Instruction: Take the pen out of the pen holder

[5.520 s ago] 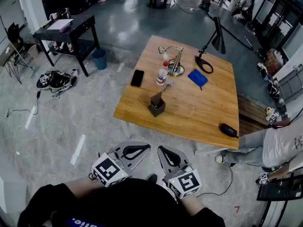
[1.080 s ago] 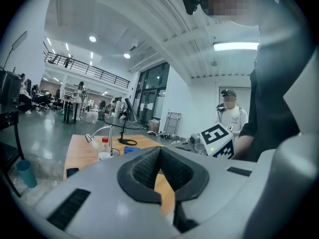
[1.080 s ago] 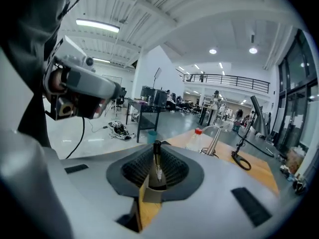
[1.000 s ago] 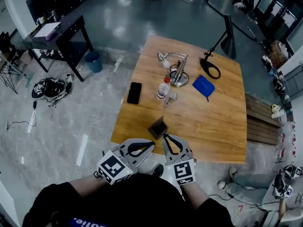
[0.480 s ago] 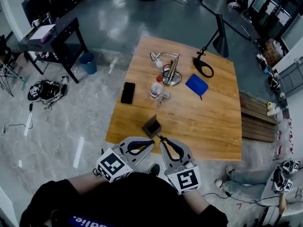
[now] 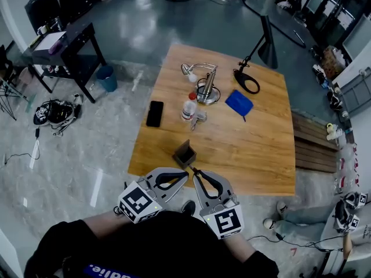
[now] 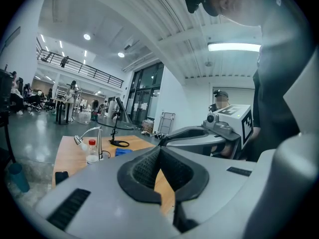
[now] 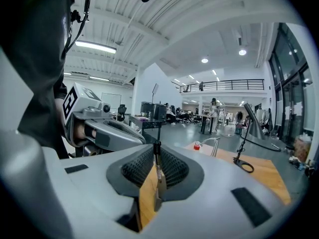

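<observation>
A dark square pen holder [image 6: 185, 153] stands near the front left edge of the wooden table [image 6: 243, 138]. My right gripper [image 6: 195, 174] hovers just off its near corner, shut on a thin dark pen [image 8: 159, 179]. The pen stands upright between the ribbed pads [image 8: 172, 168], its top poking above them. The head view is too small to show whether the pen's end is clear of the holder. My left gripper [image 6: 184, 175] sits close beside the right one at the table edge. In its own view that left gripper [image 7: 160, 156] is shut with nothing held.
On the table lie a black phone [image 6: 154, 113], a red-capped bottle [image 6: 187, 109], a silver desk lamp [image 6: 204, 86], a blue cloth [image 6: 239, 103] and a black lamp [image 6: 258, 51]. A black side table [image 6: 64, 51], a blue bin [image 6: 107, 78] and cables [image 6: 55, 112] are left.
Over the last second the right gripper has drawn back slightly from the pen holder toward me, holding the pen. The left gripper has stayed beside it. Both were well short of the table 5.5 s ago.
</observation>
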### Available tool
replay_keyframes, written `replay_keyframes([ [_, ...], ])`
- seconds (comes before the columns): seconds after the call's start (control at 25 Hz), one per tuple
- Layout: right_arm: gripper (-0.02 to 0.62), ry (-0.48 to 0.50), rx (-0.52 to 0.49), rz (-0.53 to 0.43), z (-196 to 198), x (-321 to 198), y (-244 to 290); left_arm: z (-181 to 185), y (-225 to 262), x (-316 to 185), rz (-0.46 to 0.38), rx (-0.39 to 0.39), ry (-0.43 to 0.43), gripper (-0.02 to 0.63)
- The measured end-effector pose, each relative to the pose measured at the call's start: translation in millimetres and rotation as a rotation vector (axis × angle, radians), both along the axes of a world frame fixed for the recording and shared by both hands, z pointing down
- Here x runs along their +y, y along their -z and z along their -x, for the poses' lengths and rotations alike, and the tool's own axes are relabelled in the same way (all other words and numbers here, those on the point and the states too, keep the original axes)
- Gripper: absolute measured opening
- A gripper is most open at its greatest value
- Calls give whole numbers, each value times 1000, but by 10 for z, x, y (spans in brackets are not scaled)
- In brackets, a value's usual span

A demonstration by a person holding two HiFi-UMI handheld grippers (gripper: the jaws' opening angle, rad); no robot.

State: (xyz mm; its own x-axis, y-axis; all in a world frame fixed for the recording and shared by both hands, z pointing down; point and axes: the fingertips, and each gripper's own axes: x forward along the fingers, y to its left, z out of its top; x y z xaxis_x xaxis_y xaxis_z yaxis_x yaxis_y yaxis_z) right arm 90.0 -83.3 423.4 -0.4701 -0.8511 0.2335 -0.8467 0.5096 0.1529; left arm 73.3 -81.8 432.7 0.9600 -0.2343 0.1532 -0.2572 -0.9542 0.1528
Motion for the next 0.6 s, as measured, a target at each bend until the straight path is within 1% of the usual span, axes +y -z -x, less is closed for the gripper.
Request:
replay_keyframes([
  [0.6, 46, 13, -9, 7, 19, 4, -37, 2, -23, 0, 3, -5, 10, 9],
])
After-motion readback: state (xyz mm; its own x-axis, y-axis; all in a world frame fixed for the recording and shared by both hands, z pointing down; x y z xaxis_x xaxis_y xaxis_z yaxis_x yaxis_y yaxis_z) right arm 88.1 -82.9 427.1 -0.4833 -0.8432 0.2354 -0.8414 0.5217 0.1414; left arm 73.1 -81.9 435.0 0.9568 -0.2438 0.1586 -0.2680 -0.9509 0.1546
